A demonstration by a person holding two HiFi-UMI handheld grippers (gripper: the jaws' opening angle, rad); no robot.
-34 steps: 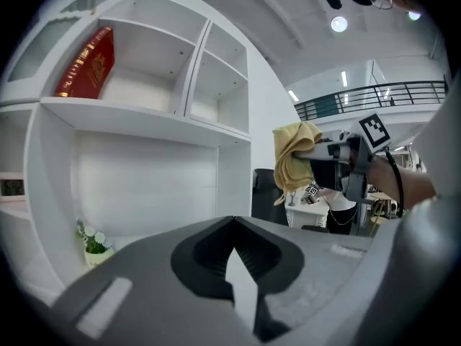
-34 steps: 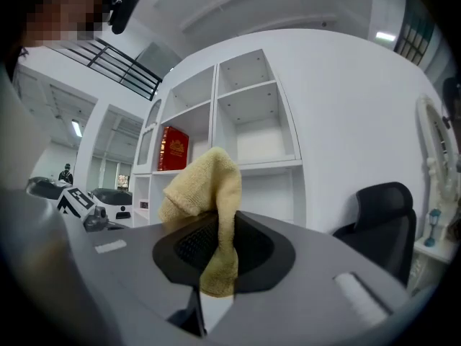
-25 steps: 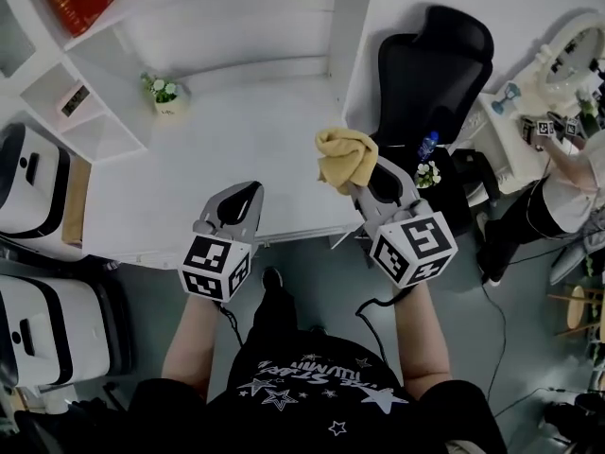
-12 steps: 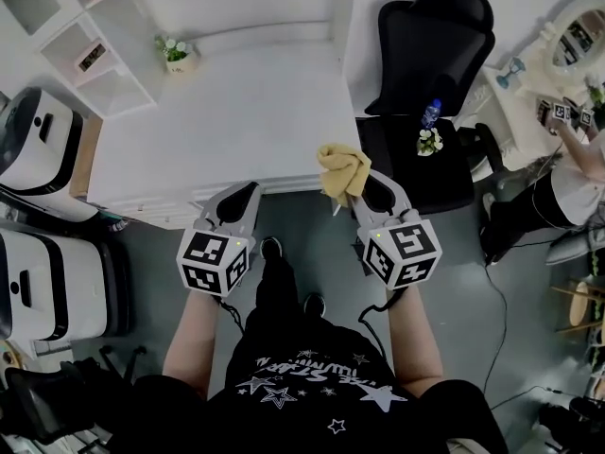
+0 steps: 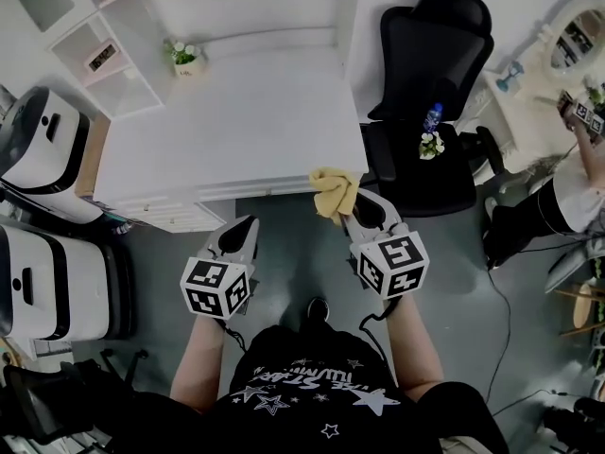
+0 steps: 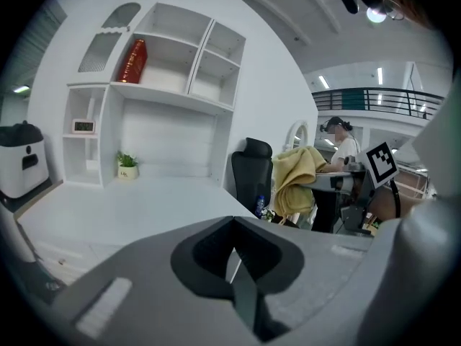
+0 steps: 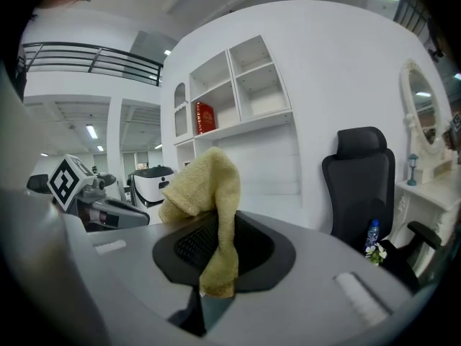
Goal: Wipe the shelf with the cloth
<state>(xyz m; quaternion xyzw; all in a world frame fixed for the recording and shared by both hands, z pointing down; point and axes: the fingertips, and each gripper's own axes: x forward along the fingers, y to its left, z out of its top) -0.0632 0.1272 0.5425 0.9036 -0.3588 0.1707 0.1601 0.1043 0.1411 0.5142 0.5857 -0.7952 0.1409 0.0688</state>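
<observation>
The right gripper [image 5: 347, 212] is clamped on the yellow cloth [image 5: 333, 187], bunched above its jaws at the desk's [image 5: 227, 121] front edge. The shelf [image 5: 109, 53] lies toward eleven o'clock, well apart. The left gripper [image 5: 248, 225], jaws together and empty, looks nearer it.

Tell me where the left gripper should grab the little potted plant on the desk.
Grip the white pot itself, low across its sides, coming in level from the desk's open front. It stands upright, leaves crowd its top, and the shelf unit sits close behind.
</observation>
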